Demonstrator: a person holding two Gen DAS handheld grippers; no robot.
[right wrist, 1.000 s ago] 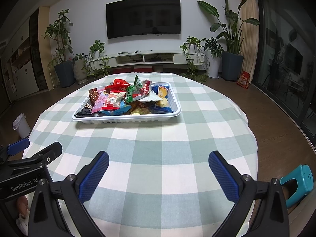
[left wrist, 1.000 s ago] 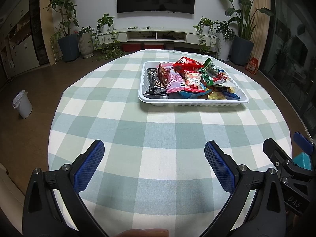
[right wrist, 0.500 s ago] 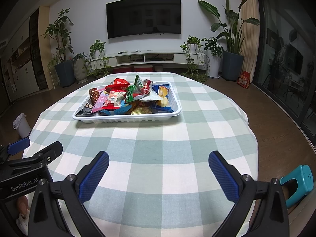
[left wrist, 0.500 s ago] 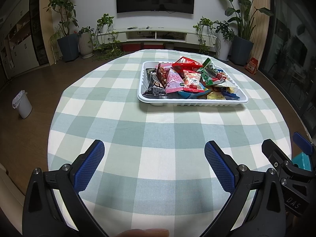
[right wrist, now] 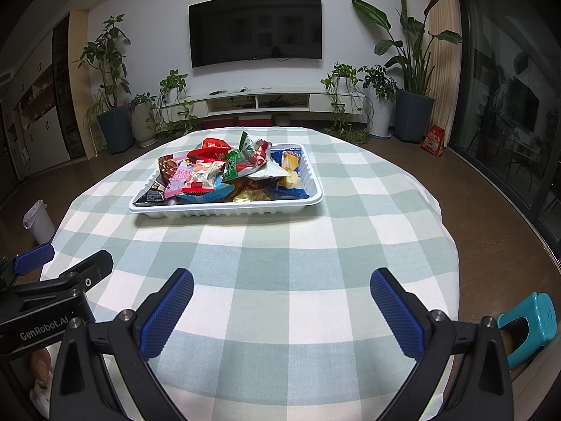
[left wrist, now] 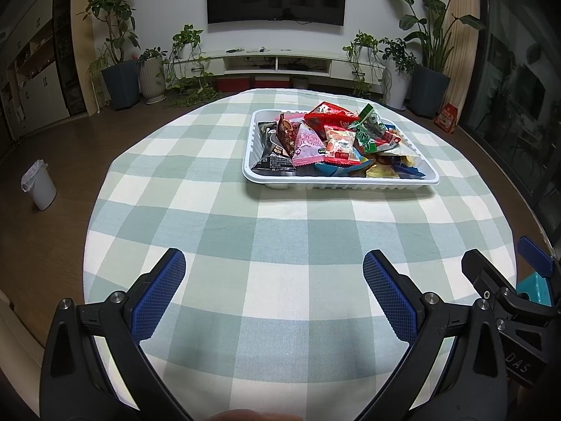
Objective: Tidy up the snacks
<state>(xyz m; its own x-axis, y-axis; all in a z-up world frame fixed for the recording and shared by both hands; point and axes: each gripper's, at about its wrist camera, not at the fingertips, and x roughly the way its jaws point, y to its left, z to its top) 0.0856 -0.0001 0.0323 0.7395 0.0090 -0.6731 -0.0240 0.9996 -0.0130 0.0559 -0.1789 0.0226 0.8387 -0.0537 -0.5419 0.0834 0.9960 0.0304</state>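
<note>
snack packets (left wrist: 329, 140) all heaped in white tray (left wrist: 336, 185), none loose on checkered tablecloth (left wrist: 280, 238). left gripper (left wrist: 273, 277), right gripper (right wrist: 280, 286) both spread wide, holding nothing. looks sorted already.

**Readable markings**

"GenRobot.AI" stands in pale letters on the black body of the left gripper (right wrist: 35, 329), seen at the right wrist view's left edge. "DAS" stands on the black body of the right gripper (left wrist: 519, 368), at the left wrist view's right edge. Print on the snack packets (left wrist: 336, 140) is too small to read.
</note>
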